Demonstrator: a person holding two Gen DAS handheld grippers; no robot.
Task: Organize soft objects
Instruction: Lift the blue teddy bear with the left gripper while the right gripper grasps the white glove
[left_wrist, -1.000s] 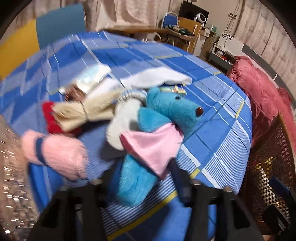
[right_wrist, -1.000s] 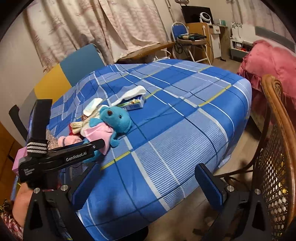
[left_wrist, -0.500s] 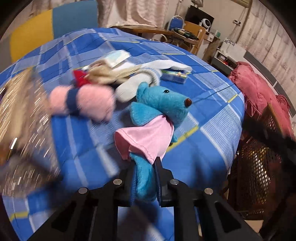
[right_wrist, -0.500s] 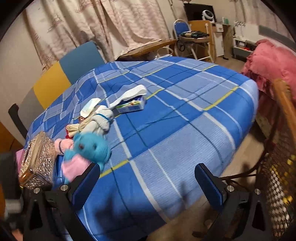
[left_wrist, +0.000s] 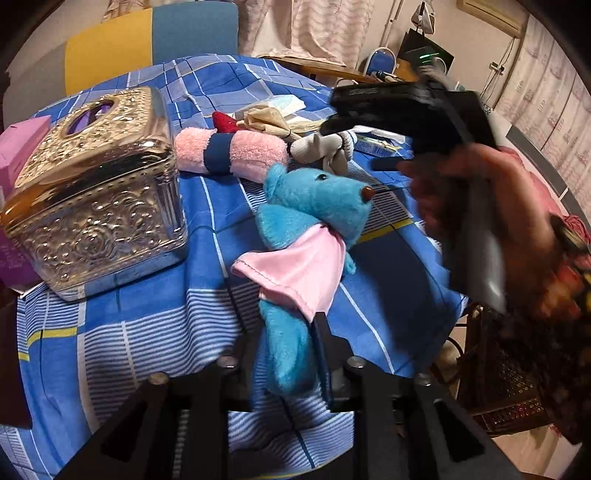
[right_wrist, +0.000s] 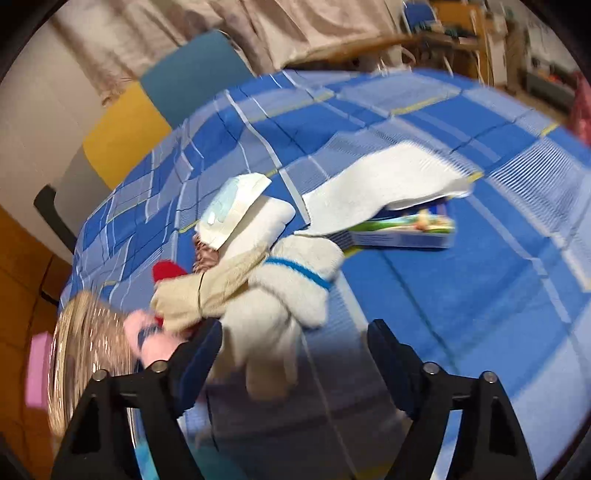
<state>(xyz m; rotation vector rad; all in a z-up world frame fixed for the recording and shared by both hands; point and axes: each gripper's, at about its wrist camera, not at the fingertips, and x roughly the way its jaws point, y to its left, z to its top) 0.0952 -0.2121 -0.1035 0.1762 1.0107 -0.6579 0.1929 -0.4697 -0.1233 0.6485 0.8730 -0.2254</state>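
While opening, gripper (left_wrist: 282, 363) astride toy (left_wrist: 310, 229).

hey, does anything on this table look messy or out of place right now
Yes. Beyond the blue plush toy, soft items lie in a loose heap: a rolled pink towel, a grey-white sock, beige cloth and a face mask. A white sock is draped over a small printed box.
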